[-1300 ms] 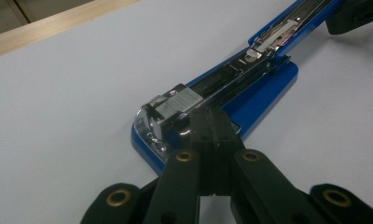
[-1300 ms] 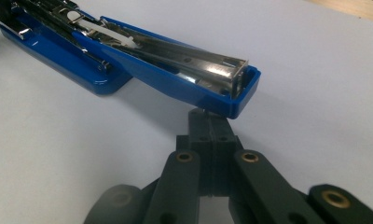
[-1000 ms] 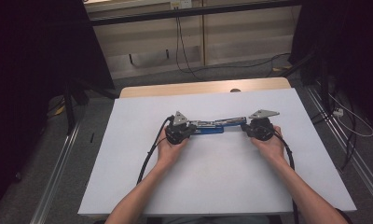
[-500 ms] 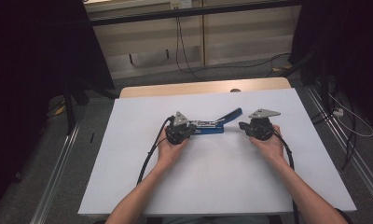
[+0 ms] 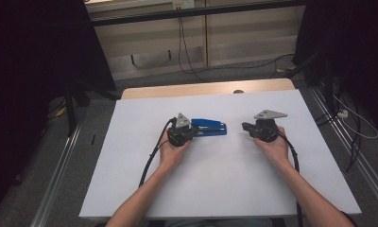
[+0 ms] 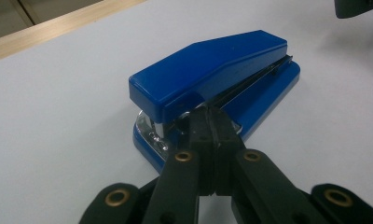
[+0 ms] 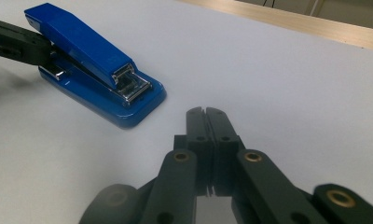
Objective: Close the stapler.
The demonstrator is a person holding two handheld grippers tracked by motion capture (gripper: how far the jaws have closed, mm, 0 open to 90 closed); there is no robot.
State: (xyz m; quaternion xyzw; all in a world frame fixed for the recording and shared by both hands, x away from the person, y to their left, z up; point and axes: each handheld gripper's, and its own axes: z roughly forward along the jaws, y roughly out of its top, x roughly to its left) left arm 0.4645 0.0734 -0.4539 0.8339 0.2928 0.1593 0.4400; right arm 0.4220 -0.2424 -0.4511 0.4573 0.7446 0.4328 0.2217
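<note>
Blue stapler (image 5: 209,127) touching closed left tool (image 5: 189,131) tip

The stapler (image 6: 212,79) has a glossy, smooth blue plastic shell, and bright polished metal shows at its rear hinge and at its nose. The left gripper (image 6: 211,122) and right gripper (image 7: 205,122) have matt black plastic jaws with small brass-coloured rivets. The table (image 5: 215,189) has a smooth, matt white top; bare pale wood shows along its far edge.

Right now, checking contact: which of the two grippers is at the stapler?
The left gripper: its shut jaws meet the blue stapler's rear end. The right gripper sits apart, shut.
</note>
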